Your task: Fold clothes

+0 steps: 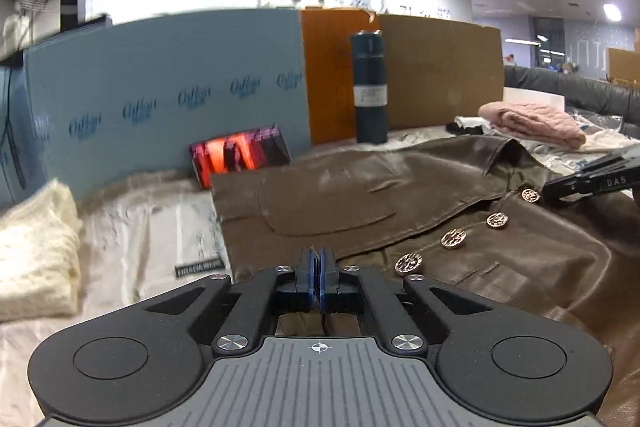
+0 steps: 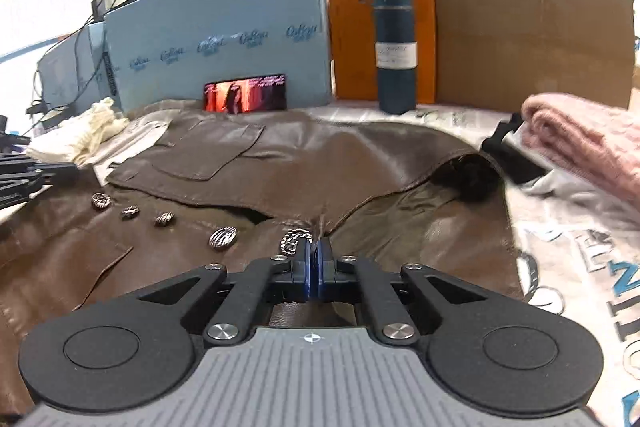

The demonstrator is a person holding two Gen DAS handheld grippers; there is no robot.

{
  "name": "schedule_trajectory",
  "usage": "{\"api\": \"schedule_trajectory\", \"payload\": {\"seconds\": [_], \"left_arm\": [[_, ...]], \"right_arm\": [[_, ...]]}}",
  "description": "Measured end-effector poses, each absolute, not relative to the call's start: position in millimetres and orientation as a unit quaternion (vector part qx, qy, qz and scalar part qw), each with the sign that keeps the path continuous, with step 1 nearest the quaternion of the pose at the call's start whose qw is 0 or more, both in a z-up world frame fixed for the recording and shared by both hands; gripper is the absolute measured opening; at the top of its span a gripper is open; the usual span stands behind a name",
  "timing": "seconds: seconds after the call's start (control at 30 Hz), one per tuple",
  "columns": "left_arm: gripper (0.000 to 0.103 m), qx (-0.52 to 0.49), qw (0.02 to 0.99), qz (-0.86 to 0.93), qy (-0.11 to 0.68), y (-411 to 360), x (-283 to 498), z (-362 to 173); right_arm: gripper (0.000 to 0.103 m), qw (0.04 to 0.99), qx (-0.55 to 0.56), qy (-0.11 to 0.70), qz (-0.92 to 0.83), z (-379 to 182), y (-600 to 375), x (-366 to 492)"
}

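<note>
A brown leather-look jacket (image 1: 420, 195) with several metal buttons (image 1: 453, 239) lies spread on the cloth-covered table. My left gripper (image 1: 319, 257) is shut on the jacket's near edge by the front placket. My right gripper (image 2: 318, 251) is shut on the jacket (image 2: 304, 163) near its collar opening, beside a button (image 2: 222, 237). The right gripper also shows at the right edge of the left wrist view (image 1: 592, 183), and the left gripper at the left edge of the right wrist view (image 2: 36, 175).
A folded cream knit (image 1: 36, 247) lies at left, a folded pink knit (image 1: 536, 123) at back right. A dark blue flask (image 1: 370, 87), a lit phone (image 1: 242, 155), blue foam board (image 1: 160, 95) and cardboard (image 1: 440, 75) stand at the back.
</note>
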State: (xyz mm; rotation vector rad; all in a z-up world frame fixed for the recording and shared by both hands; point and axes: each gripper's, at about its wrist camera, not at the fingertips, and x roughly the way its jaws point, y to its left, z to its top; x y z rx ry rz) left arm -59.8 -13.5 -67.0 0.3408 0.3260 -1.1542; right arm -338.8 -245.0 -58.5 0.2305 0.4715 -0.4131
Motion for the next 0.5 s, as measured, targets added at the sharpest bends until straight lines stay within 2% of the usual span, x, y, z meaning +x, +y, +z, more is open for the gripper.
{"api": "schedule_trajectory", "payload": {"seconds": [0.1,0.17,0.2,0.23,0.27,0.3,0.33,0.37,0.4,0.43,0.5], "left_arm": [[0.002,0.165,0.817,-0.522,0.180,-19.5,-46.8,-72.6],[0.007,0.166,0.816,-0.517,0.201,-20.7,-40.4,-75.3],[0.008,0.170,0.816,-0.513,0.205,-21.0,-38.7,-75.9],[0.009,0.171,0.817,-0.511,0.203,-19.0,-38.5,-75.5],[0.012,0.172,0.819,-0.509,0.201,-16.9,-38.2,-75.2],[0.025,0.172,0.821,-0.507,0.197,-14.1,-38.4,-74.5],[0.047,0.168,0.827,-0.504,0.186,-8.0,-40.9,-72.4],[0.076,0.157,0.832,-0.504,0.170,0.3,-44.1,-69.3],[0.084,0.139,0.837,-0.508,0.149,11.1,-48.2,-66.2],[0.088,0.121,0.840,-0.512,0.129,22.4,-52.5,-63.1],[0.090,0.089,0.827,-0.547,0.098,47.2,-63.5,-56.4]], "right_arm": [[0.004,0.935,0.118,0.243,-0.229,-61.4,-253.5,-332.5],[0.005,0.930,0.119,0.251,-0.240,-63.2,-257.1,-331.1],[0.018,0.928,0.112,0.256,-0.248,-64.2,-257.6,-330.6],[0.035,0.924,0.097,0.262,-0.260,-65.2,-255.8,-330.4],[0.041,0.923,0.086,0.262,-0.268,-66.4,-254.1,-332.5],[0.045,0.924,0.080,0.260,-0.267,-66.5,-252.9,-335.2],[0.047,0.925,0.076,0.257,-0.270,-65.6,-251.5,-339.3],[0.049,0.926,0.071,0.252,-0.272,-64.3,-249.8,-344.0],[0.059,0.928,0.063,0.242,-0.275,-62.0,-247.2,-350.7],[0.073,0.931,0.054,0.231,-0.277,-59.7,-244.1,-357.9],[0.082,0.940,0.028,0.203,-0.271,-55.5,-235.2,-375.8]]}}
